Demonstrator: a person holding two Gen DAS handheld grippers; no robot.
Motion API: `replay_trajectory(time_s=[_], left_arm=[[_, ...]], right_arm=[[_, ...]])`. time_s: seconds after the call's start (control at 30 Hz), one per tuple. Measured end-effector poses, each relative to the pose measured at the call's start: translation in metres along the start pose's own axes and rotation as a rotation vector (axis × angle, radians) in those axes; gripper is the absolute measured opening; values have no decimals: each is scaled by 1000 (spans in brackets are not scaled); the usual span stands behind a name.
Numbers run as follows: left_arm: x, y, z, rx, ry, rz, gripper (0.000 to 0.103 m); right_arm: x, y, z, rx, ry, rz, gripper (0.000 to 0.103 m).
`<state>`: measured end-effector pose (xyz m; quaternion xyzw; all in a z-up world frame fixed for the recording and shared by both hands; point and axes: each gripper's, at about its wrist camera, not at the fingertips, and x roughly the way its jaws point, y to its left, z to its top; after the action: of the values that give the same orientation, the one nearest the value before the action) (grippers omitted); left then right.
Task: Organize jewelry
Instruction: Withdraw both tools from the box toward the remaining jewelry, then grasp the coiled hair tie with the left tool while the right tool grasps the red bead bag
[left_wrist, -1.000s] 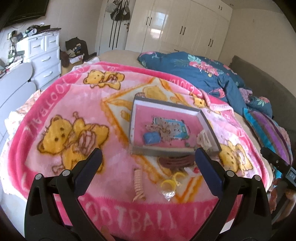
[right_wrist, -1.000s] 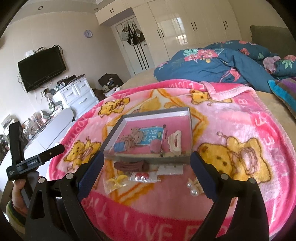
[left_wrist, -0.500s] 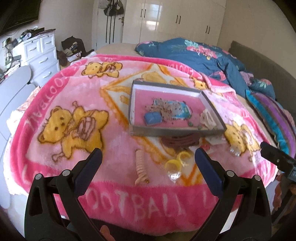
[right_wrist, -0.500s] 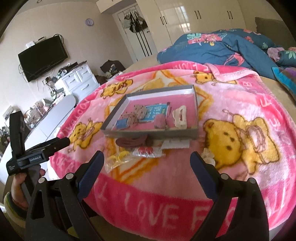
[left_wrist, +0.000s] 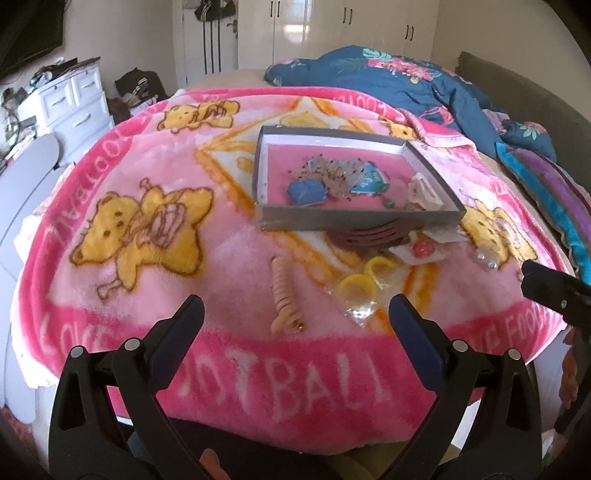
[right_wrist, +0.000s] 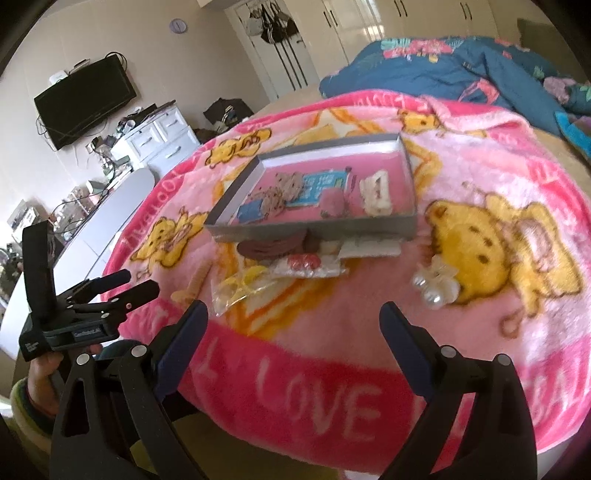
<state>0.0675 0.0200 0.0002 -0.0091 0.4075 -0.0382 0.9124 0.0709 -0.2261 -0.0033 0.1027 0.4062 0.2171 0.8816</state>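
A grey shallow box (left_wrist: 354, 218) (right_wrist: 317, 226) with a pink floor rests on the pink blanket and holds several jewelry pieces. In front of it lie brown bangles (left_wrist: 373, 236) (right_wrist: 273, 246), a packet with red pieces (left_wrist: 421, 251) (right_wrist: 304, 264), yellow rings in a clear bag (left_wrist: 360, 282) (right_wrist: 240, 284), a peach spiral tie (left_wrist: 282, 291) and a pearl hair clip (right_wrist: 436, 282). My left gripper (left_wrist: 295, 314) hangs open over the blanket's near edge, short of the spiral tie. My right gripper (right_wrist: 293, 319) is open too, above the blanket's rim, with nothing between its fingers.
The pink bear blanket (left_wrist: 147, 221) covers the bed's foot. A blue floral duvet (left_wrist: 388, 77) is heaped behind, with striped bedding (left_wrist: 546, 192) at right. White drawers (left_wrist: 70, 107) and a grey curved board (right_wrist: 122, 206) stand at left; wardrobes line the back wall.
Both grippers have drawn back toward the blanket's near edge and dipped, so the box and loose jewelry sit farther ahead. Both stay open and empty.
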Motion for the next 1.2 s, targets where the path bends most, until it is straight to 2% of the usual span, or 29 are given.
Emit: replay_trajectory(time_s=[0.27, 0.47, 0.57, 0.63, 0.77, 0.93, 1.07, 1.17, 1.2], left_arm=[[20, 21, -4, -63, 36, 15, 94], [36, 31, -7, -112, 77, -32, 90], [42, 35, -7, -131, 93, -63, 84], [46, 37, -7, -146, 108, -80, 76], [55, 37, -7, -173, 134, -122, 65], [68, 36, -9, -214, 173, -172, 60], [75, 32, -7, -216, 184, -167, 54], [78, 28, -7, -200, 193, -146, 36], [79, 27, -5, -194, 196, -140, 22]], right_arm=[[37, -3, -5, 87, 86, 36, 93], [71, -14, 1, 188, 127, 80, 92], [90, -25, 5, 268, 149, 98, 86], [99, -31, 8, 313, 155, 98, 84], [109, -36, 20, 368, 123, 103, 81], [118, -45, 28, 428, 98, 102, 68], [121, -50, 29, 451, 77, 89, 47], [118, -53, 27, 446, 66, 105, 41], [117, -54, 27, 437, 67, 108, 40]])
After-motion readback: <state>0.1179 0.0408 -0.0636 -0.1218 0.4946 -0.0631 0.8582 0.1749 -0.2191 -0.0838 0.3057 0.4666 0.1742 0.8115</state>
